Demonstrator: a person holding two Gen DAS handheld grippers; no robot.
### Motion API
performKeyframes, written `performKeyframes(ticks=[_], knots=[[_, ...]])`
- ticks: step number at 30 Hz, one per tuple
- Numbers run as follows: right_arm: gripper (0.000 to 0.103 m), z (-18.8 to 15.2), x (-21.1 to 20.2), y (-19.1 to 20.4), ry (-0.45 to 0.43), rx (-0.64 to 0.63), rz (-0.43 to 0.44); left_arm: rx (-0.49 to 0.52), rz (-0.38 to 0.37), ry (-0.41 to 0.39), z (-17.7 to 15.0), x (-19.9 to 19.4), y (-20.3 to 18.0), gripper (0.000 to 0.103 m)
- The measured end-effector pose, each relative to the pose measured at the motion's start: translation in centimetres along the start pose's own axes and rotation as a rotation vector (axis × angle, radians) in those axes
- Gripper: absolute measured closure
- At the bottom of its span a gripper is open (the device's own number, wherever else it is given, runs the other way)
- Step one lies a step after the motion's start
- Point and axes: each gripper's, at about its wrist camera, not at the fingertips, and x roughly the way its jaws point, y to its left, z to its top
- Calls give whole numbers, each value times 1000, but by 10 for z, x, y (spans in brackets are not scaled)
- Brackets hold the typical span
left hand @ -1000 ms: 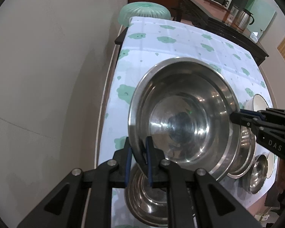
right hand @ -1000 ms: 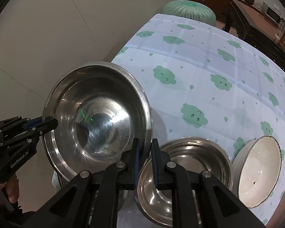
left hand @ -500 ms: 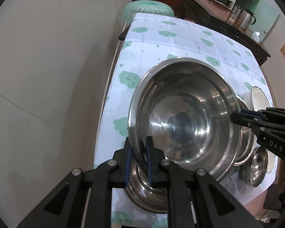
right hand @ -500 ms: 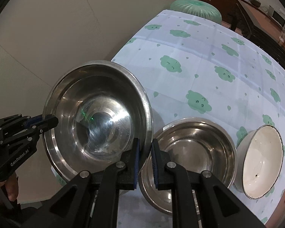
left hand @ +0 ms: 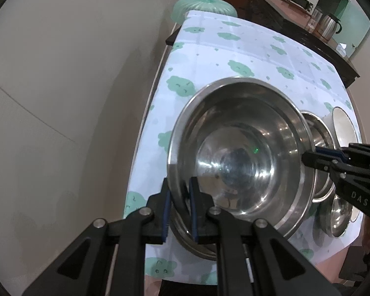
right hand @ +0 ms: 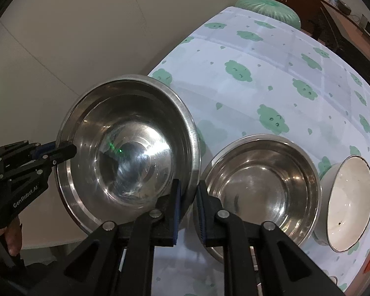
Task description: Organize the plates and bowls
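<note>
The large round stainless-steel bowl (right hand: 125, 153) is shining mirror-bright, its polished inside showing fine scuffs, and the smaller steel bowl (right hand: 261, 187) is gleaming likewise. The white bowl (right hand: 350, 202) is looking glazed and smooth, while the green-cloud patterned cloth (right hand: 271, 74) covering the tabletop is lying matt.

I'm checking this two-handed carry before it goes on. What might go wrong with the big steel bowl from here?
Each tool, left tool and right tool, pinches only the thin rim of the large steel bowl on opposite sides, so smooth metal could slip or twist if the hands drift apart. It hangs above another steel bowl near the table edge; a drop could knock that off. The white bowl stands close by.
</note>
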Motion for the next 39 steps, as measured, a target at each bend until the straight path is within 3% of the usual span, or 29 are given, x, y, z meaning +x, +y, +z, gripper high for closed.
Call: performKeyframes(ticks=[39], knots=[[87, -28, 20, 24, 106, -19, 8, -8, -2, 75, -35, 19, 12, 92]])
